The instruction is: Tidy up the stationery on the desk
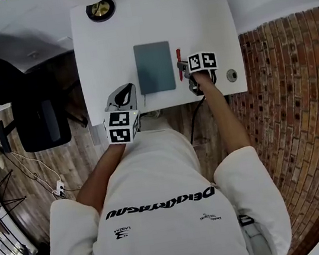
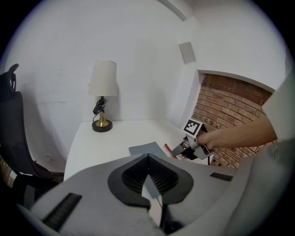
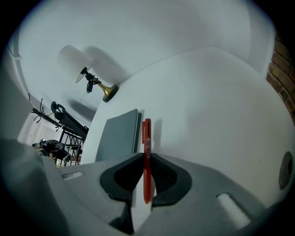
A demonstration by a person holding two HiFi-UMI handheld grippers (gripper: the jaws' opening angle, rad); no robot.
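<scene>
A red pen (image 3: 146, 138) stands out past my right gripper (image 3: 146, 159), which is shut on its lower part. In the head view the red pen (image 1: 179, 62) hangs just right of a grey notebook (image 1: 154, 67) that lies flat in the middle of the white desk (image 1: 203, 21). My right gripper (image 1: 184, 69) is at the desk's near right. My left gripper (image 1: 125, 91) hovers over the desk's near edge, left of the notebook, shut and empty. A thin dark item (image 1: 144, 100) lies by the notebook's near left corner; I cannot tell what it is.
A brass-based lamp (image 1: 100, 9) with a white shade (image 2: 102, 78) stands at the desk's far left corner. A round cable hole (image 1: 231, 74) is at the near right. A black office chair (image 1: 37, 116) stands left of the desk, and a brick surface (image 1: 299, 101) to its right.
</scene>
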